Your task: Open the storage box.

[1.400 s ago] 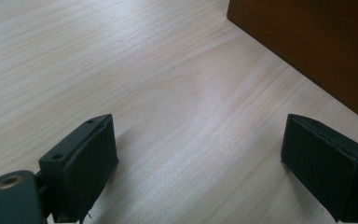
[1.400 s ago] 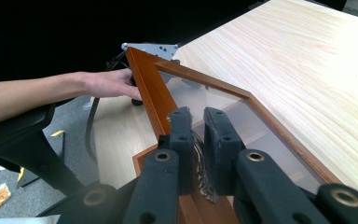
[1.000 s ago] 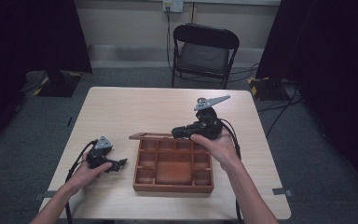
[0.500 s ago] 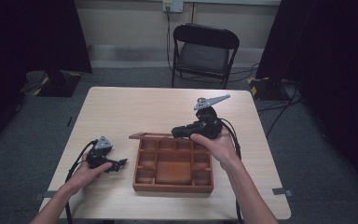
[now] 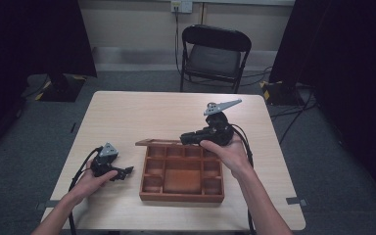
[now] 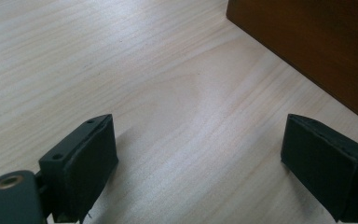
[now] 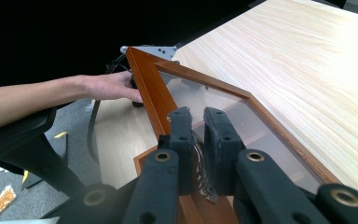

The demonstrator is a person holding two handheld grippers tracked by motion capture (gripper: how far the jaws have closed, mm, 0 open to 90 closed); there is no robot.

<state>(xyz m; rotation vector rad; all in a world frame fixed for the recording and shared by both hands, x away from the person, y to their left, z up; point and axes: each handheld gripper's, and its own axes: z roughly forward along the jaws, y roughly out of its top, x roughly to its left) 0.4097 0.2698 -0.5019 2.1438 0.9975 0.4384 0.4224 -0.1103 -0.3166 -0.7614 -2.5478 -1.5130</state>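
Across the light wooden table (image 5: pixel 152 115), a person is working at a compartmented wooden box (image 5: pixel 182 172) that is sitting near the front edge, a little right of the middle, with its glass-paned hinged lid (image 7: pixel 223 100) being held raised along the box's far side. Behind the table's far edge a black folding chair (image 5: pixel 214 54) is standing empty.

The right gripper (image 7: pixel 197 122) is pinching the lid's wooden frame, its jaws closed down on the frame's near rail; in the high view the same right gripper (image 5: pixel 188 139) is hovering over the box's far edge, lifted clear of the tabletop. The left gripper (image 5: pixel 125 171) is resting on the table just beside the box's left wall, its jaws spread wide with nothing between them, only bare wood grain showing there in the left gripper view, where the box wall (image 6: pixel 317 42) is filling the upper right corner.

Judging by the lid's half-raised angle, the opening of the box appears to be the step in hand. The next move is likely calling for a steady swing of the lid about its hinge without letting the thin frame slip from the pads, while the left gripper is well placed to brace the box against sliding.
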